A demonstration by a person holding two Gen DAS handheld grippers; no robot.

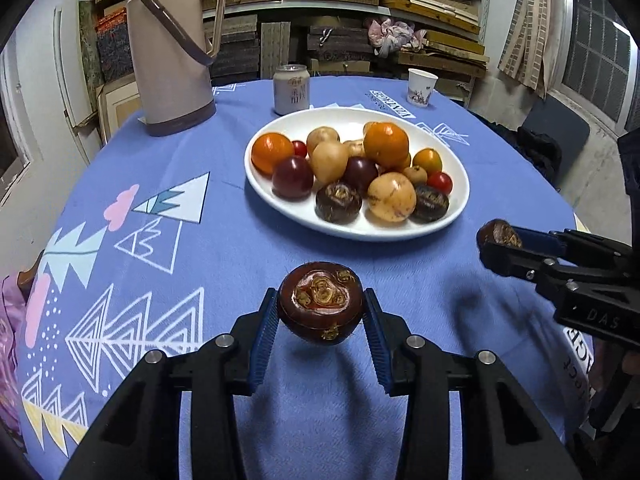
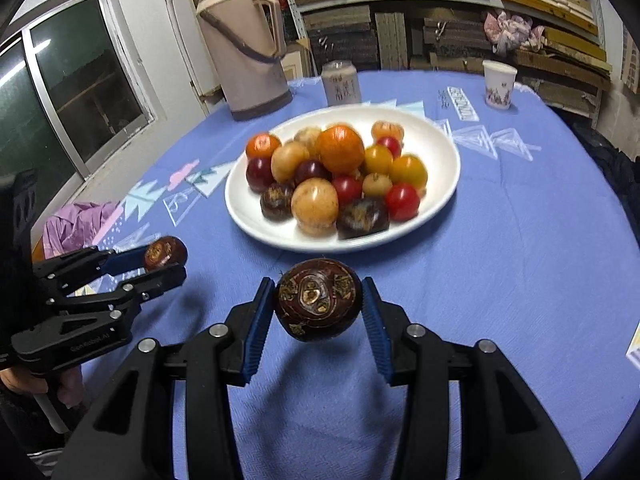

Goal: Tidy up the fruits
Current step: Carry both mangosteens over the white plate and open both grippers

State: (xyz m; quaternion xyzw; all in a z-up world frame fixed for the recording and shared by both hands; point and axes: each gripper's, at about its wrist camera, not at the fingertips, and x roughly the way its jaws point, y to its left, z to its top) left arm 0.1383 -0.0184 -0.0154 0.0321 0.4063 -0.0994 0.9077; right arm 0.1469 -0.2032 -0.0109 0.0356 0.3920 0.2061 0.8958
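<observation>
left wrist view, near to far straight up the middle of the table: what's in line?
left gripper shut on a water chestnut → bare blue tablecloth → white plate piled with fruit → drink can by the table's far edge → shelves of stacked boards beyond.

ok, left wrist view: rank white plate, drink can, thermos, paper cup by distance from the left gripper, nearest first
From the left gripper, shut on a water chestnut:
1. White plate, straight ahead, mid-table.
2. Drink can, behind the plate.
3. Thermos, far left, and paper cup, far right: too close to call.
</observation>
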